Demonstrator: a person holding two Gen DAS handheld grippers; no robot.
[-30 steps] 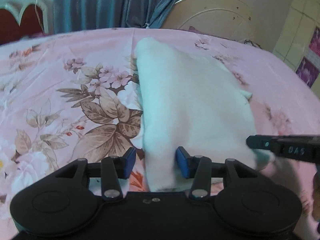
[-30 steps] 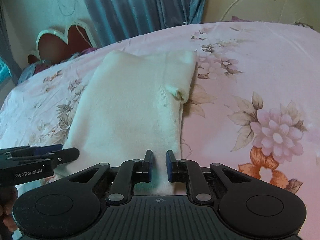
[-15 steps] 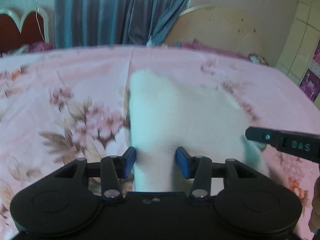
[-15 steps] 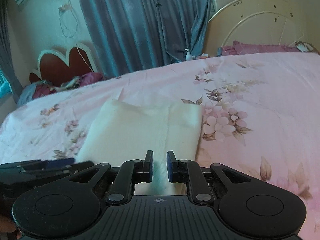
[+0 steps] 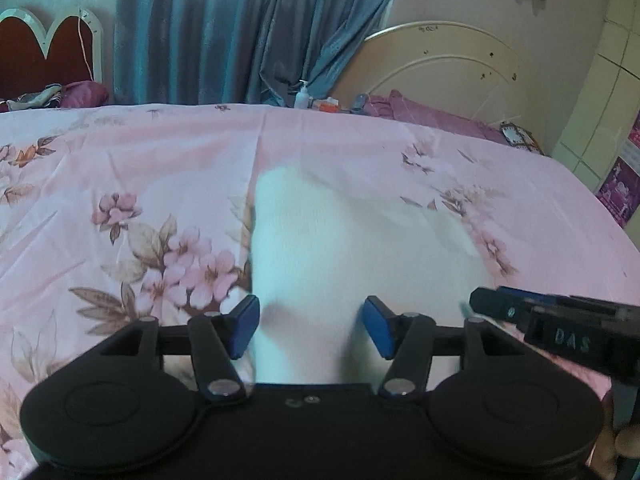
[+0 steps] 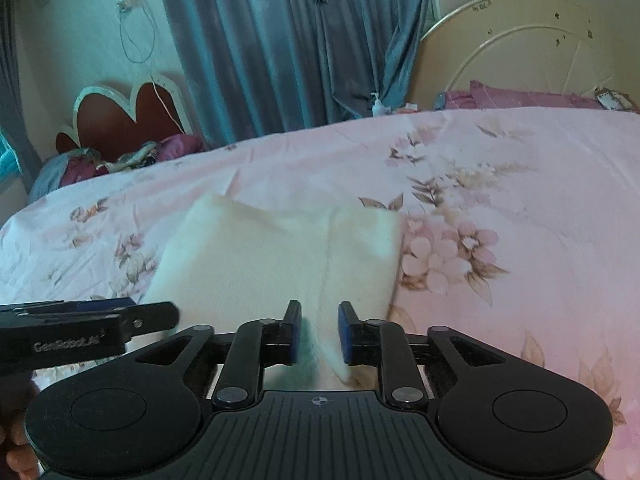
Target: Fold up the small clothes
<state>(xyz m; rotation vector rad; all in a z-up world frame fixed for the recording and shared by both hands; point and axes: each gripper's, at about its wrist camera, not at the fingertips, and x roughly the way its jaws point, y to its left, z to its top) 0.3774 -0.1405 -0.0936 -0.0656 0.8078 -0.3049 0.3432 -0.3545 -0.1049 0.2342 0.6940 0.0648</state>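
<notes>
Left wrist fisheye sits low behind the left hand-held gripper (image 5: 310, 330), facing across the bed (image 5: 120, 168) toward the blue curtain (image 5: 224, 28). Right wrist fisheye sits likewise behind the right hand-held gripper (image 6: 318, 334), same heading. Both are close above the white garment (image 5: 340, 248). Shared: garment, bed, curtain, cream round headboard (image 6: 520, 48); each view catches the other gripper at its edge.

Folded garment (image 5: 352, 248) plain cream-white, no print; bedsheet (image 5: 120, 168) pale pink w/ pink blossoms & brown-tan leaves; curtains (image 6: 304, 40) grey-blue; scalloped headboard (image 6: 128, 116) dark red w/ white trim; gripper pads (image 5: 244, 326) blue, bodies black.
</notes>
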